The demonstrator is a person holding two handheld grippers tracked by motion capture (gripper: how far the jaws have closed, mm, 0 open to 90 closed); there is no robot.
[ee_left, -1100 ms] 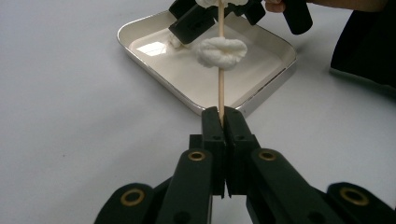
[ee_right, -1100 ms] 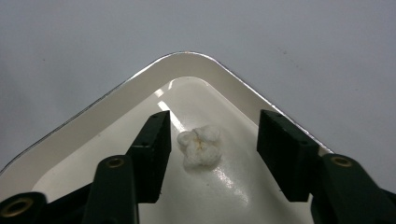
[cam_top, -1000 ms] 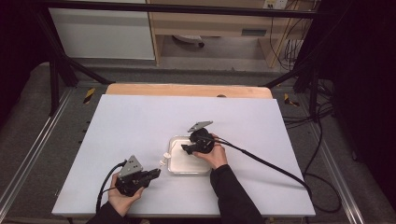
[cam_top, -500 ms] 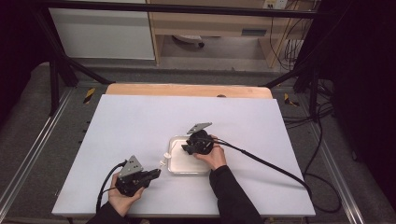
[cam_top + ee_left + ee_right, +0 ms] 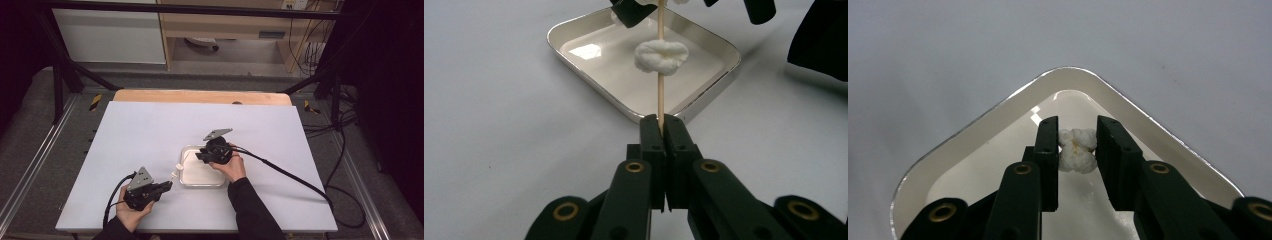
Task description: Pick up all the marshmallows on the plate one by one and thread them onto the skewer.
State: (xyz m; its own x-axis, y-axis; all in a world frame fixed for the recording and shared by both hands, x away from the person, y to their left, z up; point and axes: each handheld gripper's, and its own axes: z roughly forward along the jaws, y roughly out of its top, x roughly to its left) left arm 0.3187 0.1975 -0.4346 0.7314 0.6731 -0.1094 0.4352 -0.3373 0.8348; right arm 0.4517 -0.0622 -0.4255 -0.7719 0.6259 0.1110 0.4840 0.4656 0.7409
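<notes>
White table (image 5: pixel 150 135) lies under your hands, with a shiny tray (image 5: pixel 186 152) in the middle of it. Your left gripper (image 5: pixel 661 125) is squeezed tight on a thin wooden stick (image 5: pixel 660 95), just in front of the tray. One popcorn piece (image 5: pixel 661 56) sits stuck on the stick, up over the tray. Your right gripper (image 5: pixel 1077 145) is down inside the tray. Its jaws have just been closing, and now they pinch a second popcorn piece (image 5: pixel 1076 150) between them, near the tray's far corner.
</notes>
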